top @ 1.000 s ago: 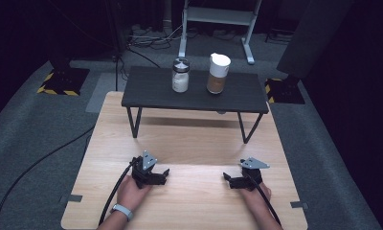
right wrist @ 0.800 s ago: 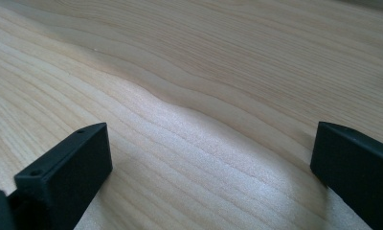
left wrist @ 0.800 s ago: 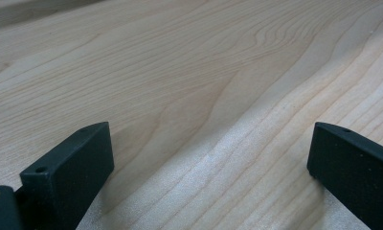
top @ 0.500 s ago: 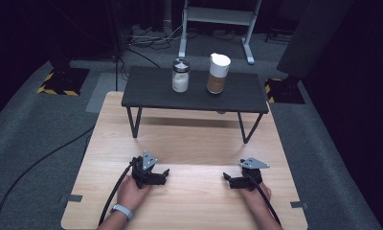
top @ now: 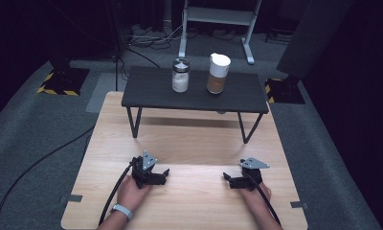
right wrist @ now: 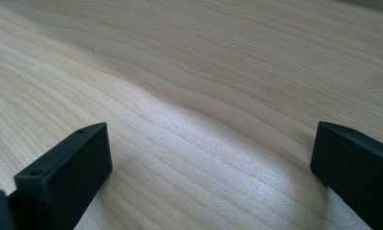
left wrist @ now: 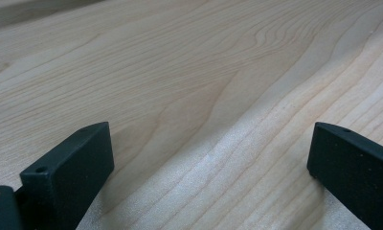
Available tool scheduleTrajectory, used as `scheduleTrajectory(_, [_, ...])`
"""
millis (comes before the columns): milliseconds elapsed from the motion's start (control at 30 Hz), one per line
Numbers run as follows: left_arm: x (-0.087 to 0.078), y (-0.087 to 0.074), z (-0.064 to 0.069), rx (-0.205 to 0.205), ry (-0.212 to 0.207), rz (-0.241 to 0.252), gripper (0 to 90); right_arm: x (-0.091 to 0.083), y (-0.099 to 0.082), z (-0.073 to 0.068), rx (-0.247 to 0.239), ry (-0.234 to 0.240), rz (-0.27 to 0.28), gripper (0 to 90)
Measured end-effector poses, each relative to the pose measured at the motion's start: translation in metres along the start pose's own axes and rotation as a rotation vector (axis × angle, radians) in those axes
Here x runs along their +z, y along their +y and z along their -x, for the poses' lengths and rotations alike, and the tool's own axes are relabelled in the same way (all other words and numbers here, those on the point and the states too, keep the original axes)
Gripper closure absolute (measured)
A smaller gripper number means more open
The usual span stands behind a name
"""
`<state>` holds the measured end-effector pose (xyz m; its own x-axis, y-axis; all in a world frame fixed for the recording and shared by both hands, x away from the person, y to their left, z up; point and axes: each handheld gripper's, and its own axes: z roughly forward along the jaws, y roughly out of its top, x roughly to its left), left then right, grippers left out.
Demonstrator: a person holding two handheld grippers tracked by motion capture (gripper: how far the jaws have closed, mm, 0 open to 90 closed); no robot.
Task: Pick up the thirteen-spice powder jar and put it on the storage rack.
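Note:
My left gripper [top: 162,174] rests low on the light wooden table [top: 189,143] at the near left, held by a hand with a wristband. Its jaws stand wide apart with bare wood between them, so my left gripper [left wrist: 206,158] is open. My right gripper [top: 229,180] lies at the near right, pointing inward toward the left one. In its own view my right gripper [right wrist: 208,158] is open too, nothing between its jaws. On a small black side table [top: 151,91] at the far end stand a glass jar with white contents [top: 180,75] and a white-lidded jar with brown contents [top: 219,73].
The black side table stands on thin metal legs [top: 133,122] on the wooden table's far half. A black cable [top: 114,194] trails from the left gripper off the near edge. Grey carpet, floor cables and a metal stand [top: 218,19] lie beyond.

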<state>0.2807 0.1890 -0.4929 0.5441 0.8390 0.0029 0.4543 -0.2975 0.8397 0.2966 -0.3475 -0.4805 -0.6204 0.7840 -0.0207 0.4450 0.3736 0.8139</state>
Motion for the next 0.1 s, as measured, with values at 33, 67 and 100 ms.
scheduleTrajectory(33, [-0.0001, 0.0002, -0.0001, 0.002, 0.0, -0.001, 1.9, 0.0, 0.0, 0.0, 0.0, 0.0, 0.0, 0.0])
scheduleTrajectory(67, [0.0, 0.0, 0.0, 0.0, 0.0, 0.0, 1.8, 0.0, 0.0, 0.0, 0.0, 0.0, 0.0, 0.0])
scheduleTrajectory(100, [0.0, 0.0, 0.0, 0.0, 0.0, 0.0, 1.9, 0.0, 0.0, 0.0, 0.0, 0.0, 0.0, 0.0])
